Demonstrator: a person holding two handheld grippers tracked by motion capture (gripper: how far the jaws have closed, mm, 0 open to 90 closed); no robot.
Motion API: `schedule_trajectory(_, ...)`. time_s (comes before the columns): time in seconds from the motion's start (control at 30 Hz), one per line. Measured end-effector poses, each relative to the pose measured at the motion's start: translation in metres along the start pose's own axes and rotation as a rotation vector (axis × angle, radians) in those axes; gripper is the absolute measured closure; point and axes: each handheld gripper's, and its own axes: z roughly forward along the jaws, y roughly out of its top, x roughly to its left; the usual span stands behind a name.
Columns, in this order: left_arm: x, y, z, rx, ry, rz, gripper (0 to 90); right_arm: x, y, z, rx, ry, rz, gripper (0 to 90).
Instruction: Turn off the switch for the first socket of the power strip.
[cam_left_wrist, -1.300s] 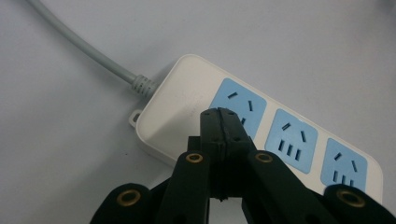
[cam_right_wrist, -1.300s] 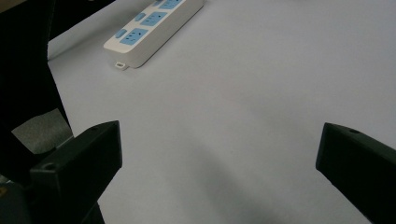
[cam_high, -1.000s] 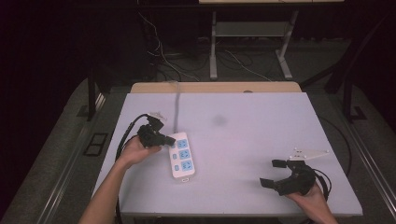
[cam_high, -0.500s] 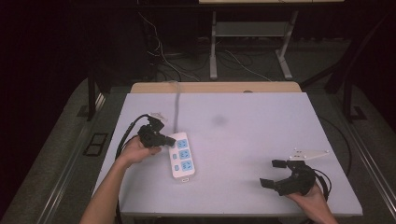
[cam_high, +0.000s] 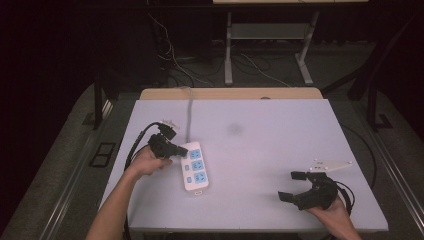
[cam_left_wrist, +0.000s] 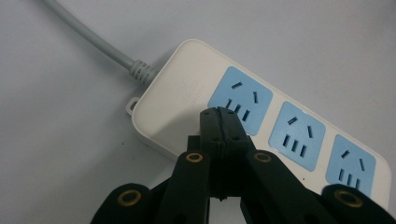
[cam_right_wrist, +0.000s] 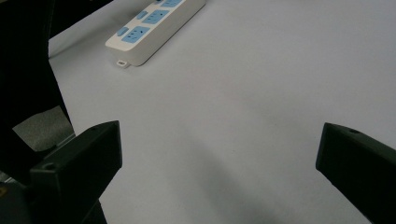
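While a person's two forearms reach in from the near edge of the pale grey rectangular table in the high view, a white plastic power strip with three blue sockets lies left of the table's centre, its grey cable running away toward the far edge. The left gripper, a black two-jaw tool, sits at the strip's far-left end with its jaws brought together, nothing between them. The right gripper, black with a grey three-cornered plate on top, rests near the table's near-right corner, well apart from the strip, its jaws spread wide. In the left gripper view, the closed jaw tips of the left gripper lie over the power strip by the edge of its first blue socket, near the end where the ribbed cable enters. In the right gripper view, the right gripper holds its jaws far apart over bare tabletop, with the power strip lying farther off at the upper left.
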Motion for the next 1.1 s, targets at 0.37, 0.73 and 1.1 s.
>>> schedule_trajectory(0.37,-0.004,0.001,0.001,0.011,0.029,0.006,89.5,0.0,0.0,0.0,0.004,0.0,-0.003,0.2)
schedule_trajectory(0.73,-0.006,0.0,0.001,-0.002,0.043,0.009,89.5,0.0,0.0,0.0,0.0,-0.002,-0.002,0.2)
schedule_trajectory(1.1,-0.002,-0.006,-0.018,-0.107,0.062,-0.011,89.5,0.0,0.0,-0.003,-0.016,-0.008,0.001,0.2)
